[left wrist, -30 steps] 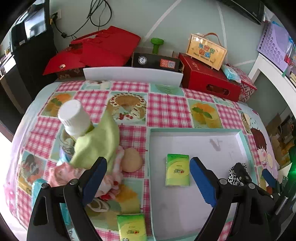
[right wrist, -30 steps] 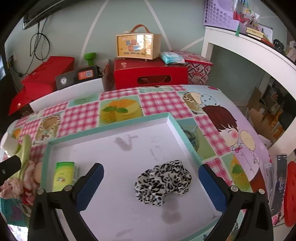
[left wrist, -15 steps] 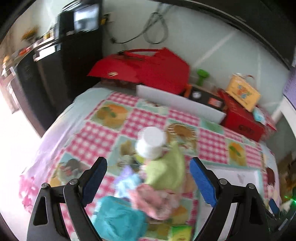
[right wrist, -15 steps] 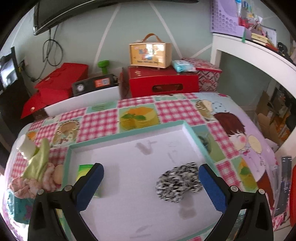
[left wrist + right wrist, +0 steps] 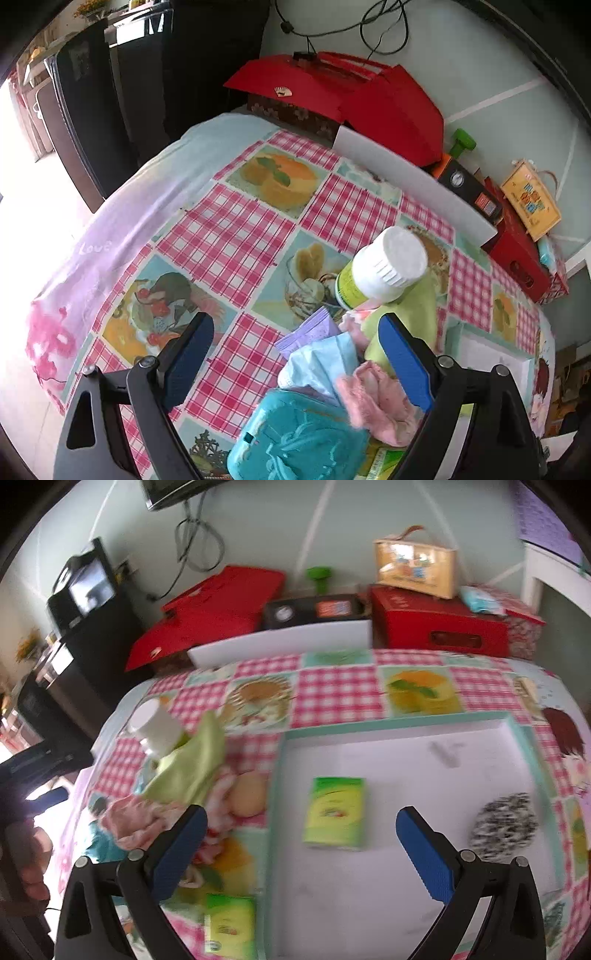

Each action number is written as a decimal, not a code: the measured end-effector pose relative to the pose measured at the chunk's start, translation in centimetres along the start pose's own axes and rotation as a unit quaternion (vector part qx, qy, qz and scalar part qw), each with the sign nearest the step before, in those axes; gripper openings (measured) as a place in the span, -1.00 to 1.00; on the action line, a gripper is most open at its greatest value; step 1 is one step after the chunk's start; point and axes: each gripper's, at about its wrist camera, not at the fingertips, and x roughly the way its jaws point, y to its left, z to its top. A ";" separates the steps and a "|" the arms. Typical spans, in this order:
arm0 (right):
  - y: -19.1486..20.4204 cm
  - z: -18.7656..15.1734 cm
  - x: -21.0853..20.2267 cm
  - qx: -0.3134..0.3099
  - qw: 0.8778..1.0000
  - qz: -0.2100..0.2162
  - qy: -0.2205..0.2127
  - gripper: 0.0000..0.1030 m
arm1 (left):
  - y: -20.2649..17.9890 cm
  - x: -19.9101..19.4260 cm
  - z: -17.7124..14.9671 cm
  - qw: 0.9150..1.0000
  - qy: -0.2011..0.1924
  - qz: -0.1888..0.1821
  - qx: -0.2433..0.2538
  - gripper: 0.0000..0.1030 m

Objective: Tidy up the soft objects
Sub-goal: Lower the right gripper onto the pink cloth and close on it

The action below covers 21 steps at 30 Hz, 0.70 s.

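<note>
**Both grippers held open while the soft pile waits beside the tray**

Left wrist view: The left gripper (image 5: 295,354) is held with its jaws spread wide and nothing between them, above the heap of soft things at the table's near side. A teal pack (image 5: 295,443), a light blue packet (image 5: 321,363), a pink cloth (image 5: 376,402) and a green cloth (image 5: 413,314) are crowded together, the green cloth draped against a white-capped bottle (image 5: 384,266), presumably left unsorted. The position is judged to be one of choosing a piece. Part of the pink cloth is covered by the right-hand finger, and only a corner of the tray (image 5: 491,354) is seen.

Right wrist view: The right gripper (image 5: 299,843) is likewise open and empty, held over the tray's (image 5: 406,725) near edge. A green tissue pack (image 5: 334,814) and a spotted scrunchie (image 5: 504,825) lie well apart inside, apparently sorted already. A second green pack (image 5: 231,926) lies outside, just beside the tray wall. A round beige object (image 5: 247,794) rests against the heap; what it is cannot be told, the frame being blurred.
</note>
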 end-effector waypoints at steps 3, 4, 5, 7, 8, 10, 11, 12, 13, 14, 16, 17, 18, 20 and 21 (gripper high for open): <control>1.7 0.0 1.1 -0.010 1.000 0.024 0.018 1.00 | 0.2 1.1 0.0 1.000 0.018 0.014 0.005 0.76; 2.4 0.0 1.5 -0.015 0.999 0.033 0.025 1.00 | 0.3 1.5 0.0 1.000 0.023 0.012 0.002 0.76; 3.1 0.0 1.9 -0.021 0.998 0.043 0.032 1.00 | 0.6 1.5 0.0 1.000 0.025 0.008 -0.001 0.76; 4.2 -0.1 2.5 -0.032 0.997 0.056 0.043 1.00 | 1.1 2.0 0.1 0.999 0.035 0.000 -0.013 0.77; 4.9 -0.2 2.9 -0.041 0.996 0.062 0.049 1.00 | 1.2 2.2 0.1 0.999 0.038 -0.001 -0.017 0.77; 5.8 -0.4 3.4 -0.053 0.995 0.067 0.056 1.00 | 1.4 2.8 0.1 0.999 0.048 0.000 -0.023 0.77; 6.2 -0.5 3.7 -0.059 0.994 0.072 0.061 1.00 | 1.5 3.0 0.1 0.998 0.052 0.001 -0.025 0.77; 6.5 -0.5 4.0 -0.062 0.993 0.077 0.066 1.00 | 1.5 3.3 0.1 0.998 0.056 0.001 -0.026 0.76; 6.7 -0.5 4.1 -0.063 0.992 0.081 0.070 1.00 | 1.5 3.4 0.1 0.998 0.058 0.000 -0.026 0.77; 6.8 -0.5 4.3 -0.063 0.992 0.084 0.074 1.00 | 1.5 3.6 0.0 0.998 0.061 -0.001 -0.025 0.77; 7.0 -0.5 4.9 -0.063 0.990 0.089 0.084 1.00 | 1.3 3.8 0.0 0.998 0.065 -0.002 -0.023 0.77; 7.2 -0.6 5.1 -0.063 0.990 0.094 0.088 0.99 | 1.2 3.9 0.0 0.998 0.065 -0.001 -0.021 0.76; 7.4 -0.7 5.3 -0.064 0.989 0.100 0.092 0.97 | 1.1 3.9 0.0 0.998 0.066 0.001 -0.020 0.76; 7.6 -0.8 5.6 -0.065 0.987 0.111 0.100 0.87 | 1.0 4.0 0.0 0.998 0.066 0.000 -0.020 0.76; 7.8 -0.9 5.8 -0.064 0.986 0.117 0.105 0.84 | 1.0 4.1 0.0 0.998 0.067 0.000 -0.020 0.76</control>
